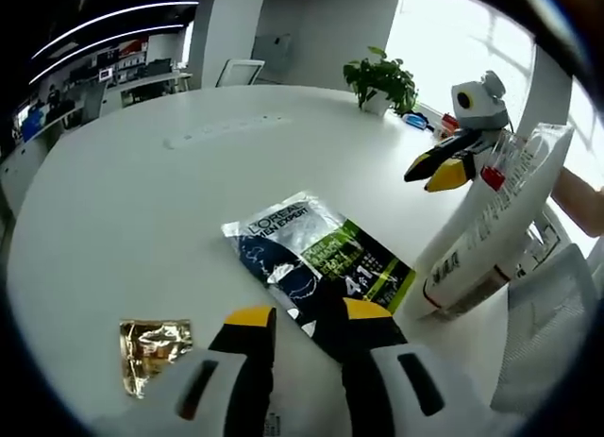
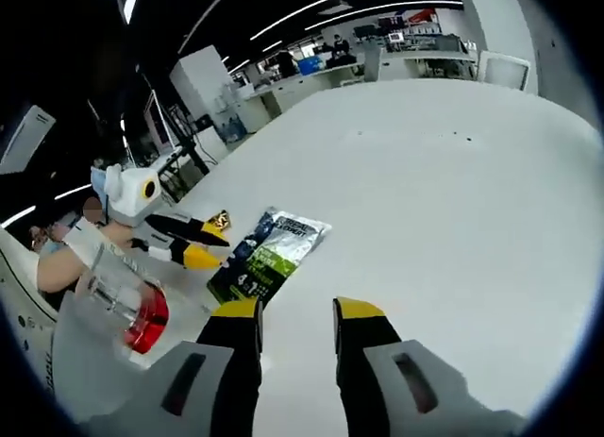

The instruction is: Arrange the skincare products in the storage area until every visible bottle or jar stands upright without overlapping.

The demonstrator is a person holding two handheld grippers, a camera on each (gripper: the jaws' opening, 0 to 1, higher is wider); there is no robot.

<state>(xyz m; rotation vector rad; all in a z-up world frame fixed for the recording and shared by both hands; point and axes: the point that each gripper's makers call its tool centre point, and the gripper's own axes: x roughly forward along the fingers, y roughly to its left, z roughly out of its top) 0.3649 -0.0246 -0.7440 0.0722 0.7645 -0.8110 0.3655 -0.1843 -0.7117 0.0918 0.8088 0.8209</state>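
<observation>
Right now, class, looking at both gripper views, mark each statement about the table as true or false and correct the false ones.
1. The L'Oreal sachet lies flat on the white table. True.
2. The gold foil packet rests on top of the sachet. False: it lies apart from it.
3. A potted plant stands on the table. True.
4. The right gripper clamps the sachet. False: its fingers are open and empty.

– Non-task items?
– White table (image 1: 142, 201); potted plant (image 1: 381, 82) near its far edge; small gold foil wrapper (image 1: 151, 350) lying flat; office desks (image 2: 377, 55) beyond
</observation>
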